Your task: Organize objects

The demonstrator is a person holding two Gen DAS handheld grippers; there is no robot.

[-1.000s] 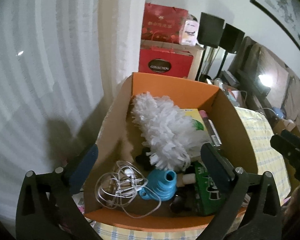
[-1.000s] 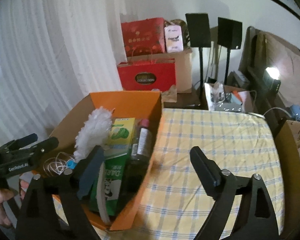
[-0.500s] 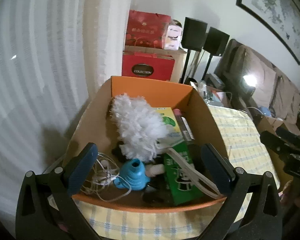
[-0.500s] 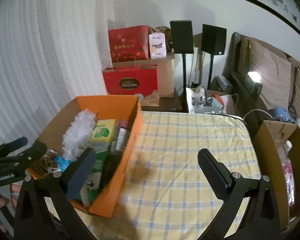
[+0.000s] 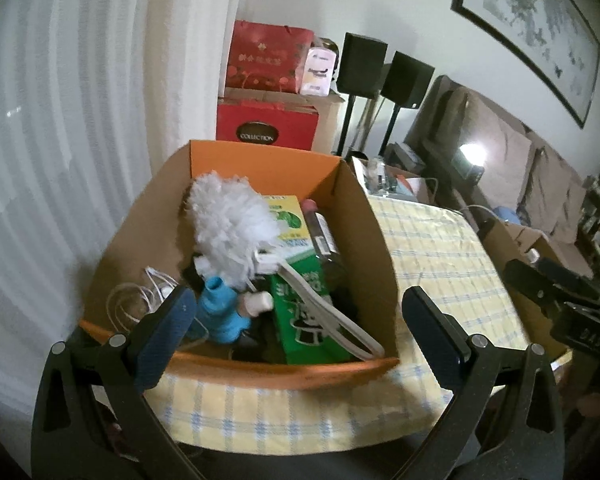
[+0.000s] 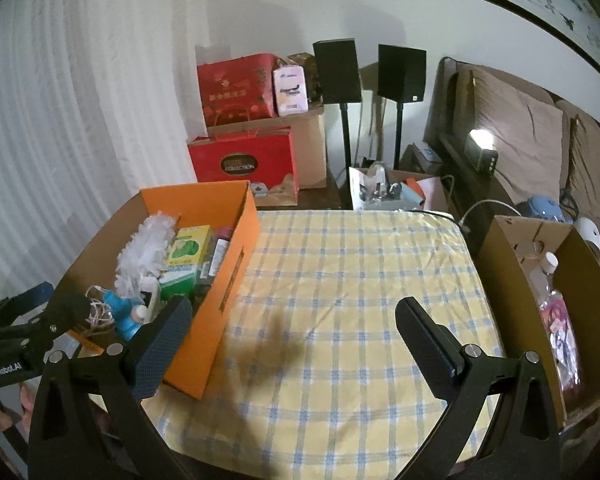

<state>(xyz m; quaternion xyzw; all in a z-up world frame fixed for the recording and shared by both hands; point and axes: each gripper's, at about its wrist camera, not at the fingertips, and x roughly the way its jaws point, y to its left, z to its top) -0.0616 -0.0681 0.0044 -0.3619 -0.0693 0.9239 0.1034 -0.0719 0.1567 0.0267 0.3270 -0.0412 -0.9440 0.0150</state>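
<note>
Looks near done: white fluffy duster (image 5: pixel 232 228), green carton (image 5: pixel 306 312) and blue bottle (image 5: pixel 220 312) sit in orange cardboard box (image 5: pixel 260 160) ahead of left gripper (image 5: pixel 296 320), checked tabletop (image 6: pixel 360 280) before right gripper (image 6: pixel 294 338) bare, both grippers wide, empty.

Your room reads dim; small lamp (image 6: pixel 480 138) glares at right, soft shadow on tablecloth (image 6: pixel 352 280), fisheye edges bend, slight blur.
</note>
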